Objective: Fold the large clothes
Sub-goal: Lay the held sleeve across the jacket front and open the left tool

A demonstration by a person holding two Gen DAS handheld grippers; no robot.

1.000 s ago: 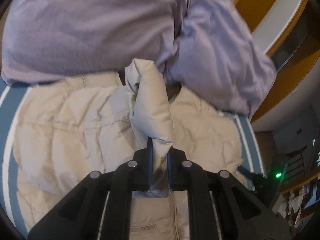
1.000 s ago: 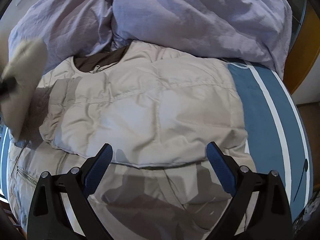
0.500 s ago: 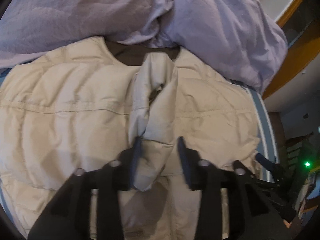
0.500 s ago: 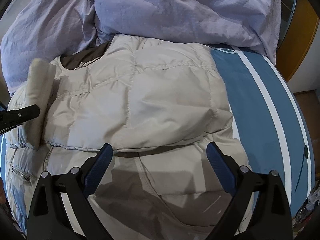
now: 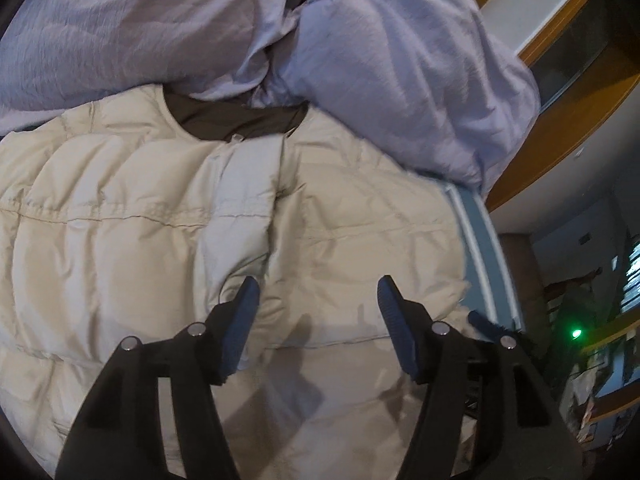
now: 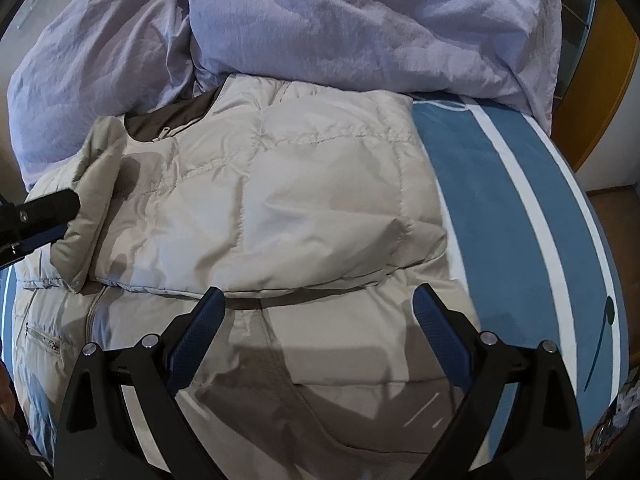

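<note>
A beige quilted puffer jacket [image 5: 120, 208] lies spread on the bed, brown collar lining [image 5: 240, 118] toward the far side. One sleeve [image 5: 244, 196] lies folded down the middle of its chest. My left gripper [image 5: 316, 308] hangs open and empty just above the jacket, near that sleeve's end. In the right wrist view the jacket [image 6: 300, 200] shows its right sleeve folded across the chest, and the other sleeve [image 6: 96, 184] at the left. My right gripper [image 6: 320, 312] is open and empty above the folded edge. One left finger [image 6: 44, 208] shows at the left edge.
A crumpled lavender duvet [image 5: 360, 48] is piled behind the jacket [image 6: 340, 20]. The bed cover is blue with white stripes [image 6: 520, 208] and is bare on the right. Wooden furniture [image 5: 580, 92] and a cluttered room with a green light [image 5: 575, 334] lie to the right.
My left gripper was shut on the sleeve and held it up. It lowered the sleeve onto the jacket's chest, opened and let go. My right gripper stayed open and drew closer to the jacket.
</note>
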